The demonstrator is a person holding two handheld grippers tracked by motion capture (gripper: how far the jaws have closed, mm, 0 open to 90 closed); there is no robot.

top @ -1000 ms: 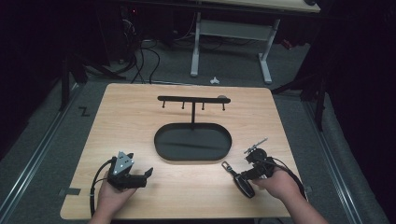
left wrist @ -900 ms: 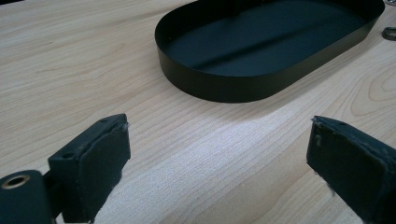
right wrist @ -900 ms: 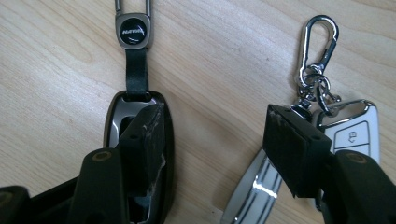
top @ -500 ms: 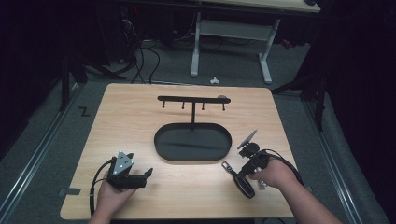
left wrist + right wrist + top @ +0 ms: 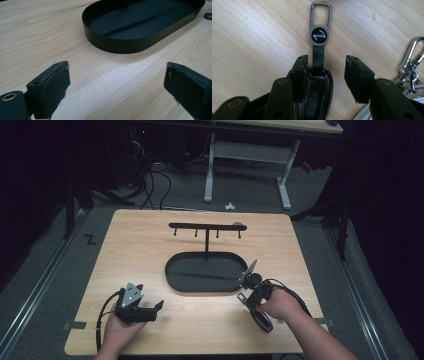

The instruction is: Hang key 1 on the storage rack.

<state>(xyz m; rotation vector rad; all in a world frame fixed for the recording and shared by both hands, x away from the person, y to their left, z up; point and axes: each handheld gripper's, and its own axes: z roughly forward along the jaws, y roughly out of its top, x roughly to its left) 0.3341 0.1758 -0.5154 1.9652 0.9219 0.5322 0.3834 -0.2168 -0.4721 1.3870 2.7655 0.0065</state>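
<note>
Our left gripper [image 5: 150,308] rested on the table [image 5: 145,255], jaws wide apart and empty, facing the black oval tray [image 5: 140,25]. Our right gripper [image 5: 325,75] hung over the key fob [image 5: 317,92], jaws open astride it, gripping nothing. We judged both pads should straddle the fob before closing. The badge [image 5: 319,35] lettering was too small to read.
</note>
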